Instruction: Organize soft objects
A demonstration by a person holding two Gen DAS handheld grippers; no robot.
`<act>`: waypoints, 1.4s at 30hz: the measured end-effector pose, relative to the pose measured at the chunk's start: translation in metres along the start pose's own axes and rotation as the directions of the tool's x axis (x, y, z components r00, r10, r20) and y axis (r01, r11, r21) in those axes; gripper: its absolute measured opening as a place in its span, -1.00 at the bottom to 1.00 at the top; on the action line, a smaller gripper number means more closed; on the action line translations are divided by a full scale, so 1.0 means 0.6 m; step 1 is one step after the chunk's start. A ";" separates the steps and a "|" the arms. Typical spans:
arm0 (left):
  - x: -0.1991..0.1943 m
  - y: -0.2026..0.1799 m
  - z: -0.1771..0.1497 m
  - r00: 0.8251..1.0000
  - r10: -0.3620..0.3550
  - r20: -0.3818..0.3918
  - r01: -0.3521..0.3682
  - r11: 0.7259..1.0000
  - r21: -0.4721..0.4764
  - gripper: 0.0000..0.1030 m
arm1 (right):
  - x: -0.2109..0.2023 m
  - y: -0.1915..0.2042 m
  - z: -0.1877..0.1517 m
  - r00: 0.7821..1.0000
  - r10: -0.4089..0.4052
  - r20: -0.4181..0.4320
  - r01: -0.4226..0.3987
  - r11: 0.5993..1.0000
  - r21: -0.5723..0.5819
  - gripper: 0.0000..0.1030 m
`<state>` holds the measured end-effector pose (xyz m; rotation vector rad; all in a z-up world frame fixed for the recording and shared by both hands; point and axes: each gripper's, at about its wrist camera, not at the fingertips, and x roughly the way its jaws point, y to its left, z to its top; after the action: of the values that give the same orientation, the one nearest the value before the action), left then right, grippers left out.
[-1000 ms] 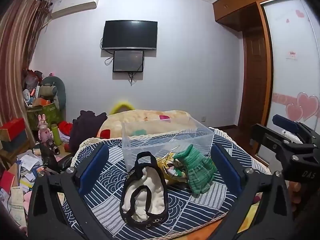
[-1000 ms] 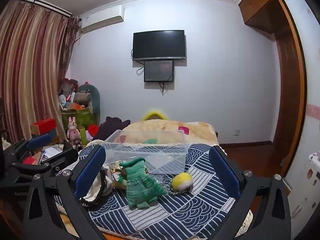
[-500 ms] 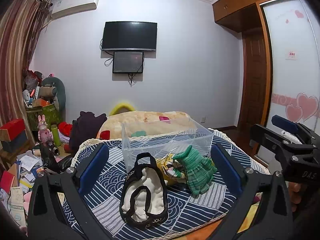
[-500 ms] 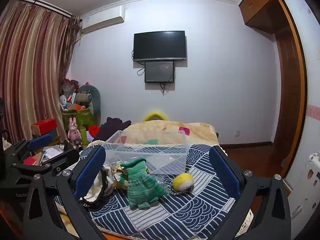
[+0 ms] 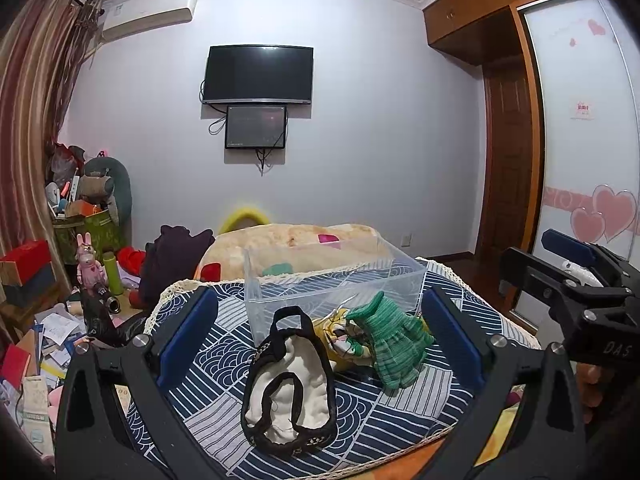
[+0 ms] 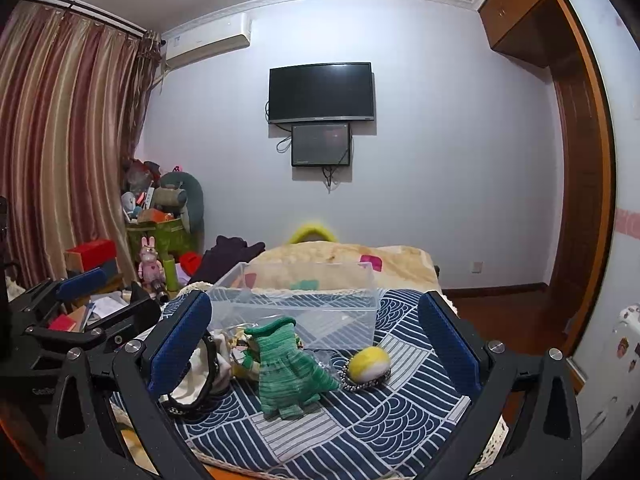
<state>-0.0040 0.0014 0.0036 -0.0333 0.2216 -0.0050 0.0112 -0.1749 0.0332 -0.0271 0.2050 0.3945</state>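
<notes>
Left hand-held gripper (image 5: 318, 340): jaws spread wide, holding nothing, hovering above the near edge of the blue patterned cloth (image 5: 224, 360) covering the surface. Whether that surface is a table or a bed, can't tell.

Relative to the left hand-held gripper:
- black-trimmed cream pouch (image 5: 290, 376) lies flat at 6 o'clock from the gap centre, between the two blue pads, touching neither.
- green knit glove (image 5: 390, 340) at 3 o'clock, just inside the right pad, apart from it.
- yellow-and-white soft item (image 5: 338, 336) sits between pouch and glove, touching both.
- clear plastic bin (image 5: 332, 284) at 12 o'clock, just behind the pile, upright, open top. Nothing clearly inside it.

Right hand-held gripper (image 6: 314, 344): also wide open, nothing in it, hovering over the same cloth.

Relative to the right hand-held gripper:
- green knit glove (image 6: 290, 368) at 7 o'clock from the gap centre, well between the pads.
- yellow ball (image 6: 368, 362) at 4 o'clock, resting on a beaded chain (image 6: 354, 384) looped around its base.
- pouch (image 6: 196, 376) at 9 o'clock, partly hidden behind the left pad.
- bin (image 6: 296, 308) at 12 o'clock, just behind glove and ball.

In the left wrist view the right hand-held gripper shows at the 3 o'clock edge of frame; in the right wrist view the left one shows at 9 o'clock. They're well apart.
</notes>
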 end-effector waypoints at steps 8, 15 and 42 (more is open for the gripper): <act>-0.003 0.000 -0.002 1.000 0.002 0.004 -0.002 1.000 0.001 1.00 | 0.000 -0.001 0.004 1.000 0.004 -0.001 -0.004 1.000 -0.001 1.00; -0.003 0.000 -0.001 1.000 0.002 0.004 -0.002 1.000 0.001 1.00 | 0.000 -0.001 0.004 1.000 0.004 -0.001 -0.004 1.000 -0.001 1.00; 0.008 0.005 -0.002 1.000 -0.016 -0.015 0.016 1.000 -0.016 1.00 | -0.002 0.002 0.006 1.000 0.008 0.002 -0.008 1.000 0.003 1.00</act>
<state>0.0006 0.0041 0.0016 -0.0513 0.2365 -0.0196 0.0104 -0.1742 0.0371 -0.0229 0.2035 0.4020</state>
